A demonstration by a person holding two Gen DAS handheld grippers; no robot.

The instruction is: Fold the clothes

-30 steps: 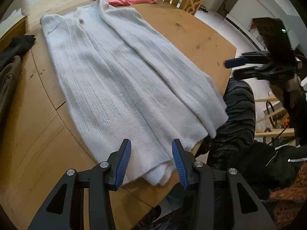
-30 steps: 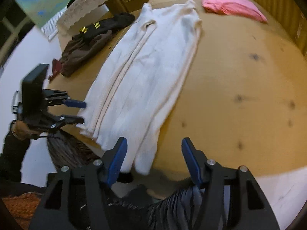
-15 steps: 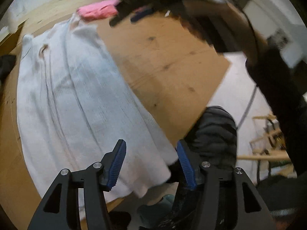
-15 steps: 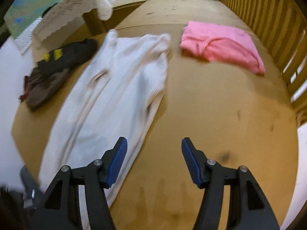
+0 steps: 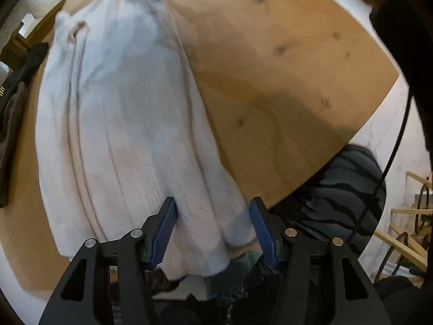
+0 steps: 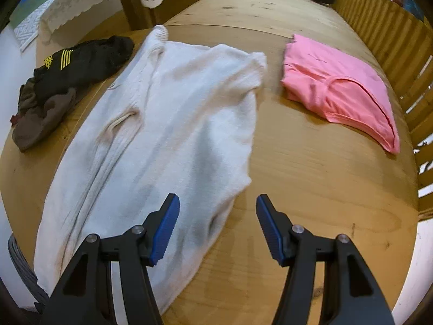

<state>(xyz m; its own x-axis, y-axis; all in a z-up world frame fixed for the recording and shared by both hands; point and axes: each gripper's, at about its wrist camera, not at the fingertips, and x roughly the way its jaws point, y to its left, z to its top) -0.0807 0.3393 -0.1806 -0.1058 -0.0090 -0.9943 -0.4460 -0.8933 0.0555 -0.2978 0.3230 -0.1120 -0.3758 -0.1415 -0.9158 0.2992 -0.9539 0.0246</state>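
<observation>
Your left tool (image 5: 213, 227) stands wide, its jaws having just been opening, and the hem end of the white sweater (image 5: 121, 124) shows between the blue pads with no pad pressing on it. It points almost straight down over the near edge of the counter (image 5: 284, 86), where the hem hangs over the rim. If you close here you may pinch only the top layer of the folded knit, and the under layer would slide off the edge and drag the fold open. A grab too close to the corner could also stretch the soft knit out of line.

Your right tool (image 6: 217, 230) is also wide and holds nothing. It tilts steeply down toward the counter, its left pad over the sweater's long side edge and its right pad over bare wood. From this angle a bite could catch one fold of cloth, so the two ends would lift unevenly.

The sweater lies lengthwise on the counter, sleeves already turned in, collar end at the far side. A folded pink garment (image 6: 341, 89) sits just beside its shoulder, close enough that a wide swing of the hem could land on it. Dark clothes (image 6: 67, 81) are heaped at the other side, near the collar.
</observation>
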